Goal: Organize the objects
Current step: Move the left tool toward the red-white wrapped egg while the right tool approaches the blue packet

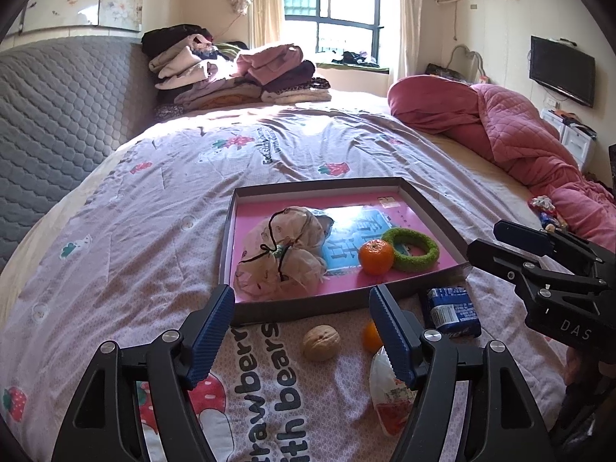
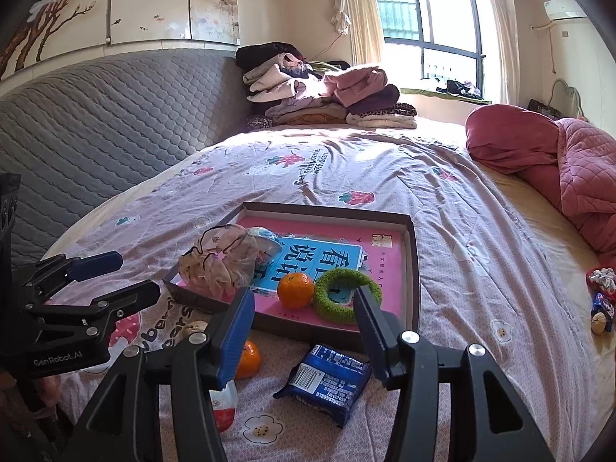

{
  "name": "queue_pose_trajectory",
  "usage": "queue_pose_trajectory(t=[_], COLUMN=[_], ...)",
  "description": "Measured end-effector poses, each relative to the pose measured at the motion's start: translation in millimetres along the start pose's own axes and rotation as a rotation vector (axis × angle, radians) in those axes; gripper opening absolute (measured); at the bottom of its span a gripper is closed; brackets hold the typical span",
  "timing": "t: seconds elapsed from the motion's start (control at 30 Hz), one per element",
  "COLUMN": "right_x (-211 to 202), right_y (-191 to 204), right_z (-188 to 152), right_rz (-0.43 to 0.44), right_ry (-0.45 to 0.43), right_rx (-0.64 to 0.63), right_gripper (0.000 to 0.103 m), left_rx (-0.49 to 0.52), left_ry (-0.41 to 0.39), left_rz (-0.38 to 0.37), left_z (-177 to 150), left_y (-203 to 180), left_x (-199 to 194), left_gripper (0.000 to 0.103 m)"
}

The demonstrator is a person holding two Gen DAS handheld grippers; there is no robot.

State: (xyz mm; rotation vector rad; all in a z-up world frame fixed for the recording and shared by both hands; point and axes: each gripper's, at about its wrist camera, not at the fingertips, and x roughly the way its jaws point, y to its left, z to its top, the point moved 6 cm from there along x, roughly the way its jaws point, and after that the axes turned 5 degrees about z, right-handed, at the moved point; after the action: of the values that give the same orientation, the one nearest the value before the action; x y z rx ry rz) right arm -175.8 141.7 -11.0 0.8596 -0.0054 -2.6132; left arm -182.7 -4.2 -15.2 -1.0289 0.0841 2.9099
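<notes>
I have both tools tilted down over the bed just short of the tray (image 1: 419,196), which sits mid-frame in both views. My left gripper (image 1: 304,331) stands wide apart with nothing between its fingers; my right gripper (image 2: 304,327) is also apart and empty.

Already in the tray: a cloth bundle (image 1: 285,254), 1 orange (image 1: 376,257) and a green ring (image 1: 415,249). Loose on the bedspread (image 1: 154,200) below the tray's near wall: a walnut (image 1: 320,342), a second orange (image 2: 248,358), a blue packet (image 2: 327,381) and a white-and-red wrapped snack (image 1: 389,392).

My worries from here:
- The walnut and the loose orange are round and lie on soft quilt, so I judge a finger landing off-centre would roll them away
- The wrapped snack sits right under my left tool's right finger in the lower right of that view, so a blind descent could crush it
- The 2 tools are close together; reaching for the loose orange with both could make them collide
- The packet is flat, so the fingers may pinch bedspread along with it
</notes>
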Motion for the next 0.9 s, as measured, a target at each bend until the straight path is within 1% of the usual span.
queue_pose_trajectory(t=[0.3,0.67,0.9], right_x=[1,-10,-15], right_y=[1,0,-2], right_z=[-7,-8,-12], right_rz=[0.001,0.001,0.001], right_ry=[0.016,-0.001,-0.004], right_rx=[0.0,0.007,0.014], right_gripper=[0.053,0.053,0.053], left_rx=[-0.004,-0.031,-0.014], left_ry=[0.022,0.038,0.052], left_rz=[-0.004,0.001,-0.004], left_z=[-8,-17,-27], left_y=[-3,1,-7], left_x=[2,-2,-8], left_gripper=[0.074,0.074,0.074])
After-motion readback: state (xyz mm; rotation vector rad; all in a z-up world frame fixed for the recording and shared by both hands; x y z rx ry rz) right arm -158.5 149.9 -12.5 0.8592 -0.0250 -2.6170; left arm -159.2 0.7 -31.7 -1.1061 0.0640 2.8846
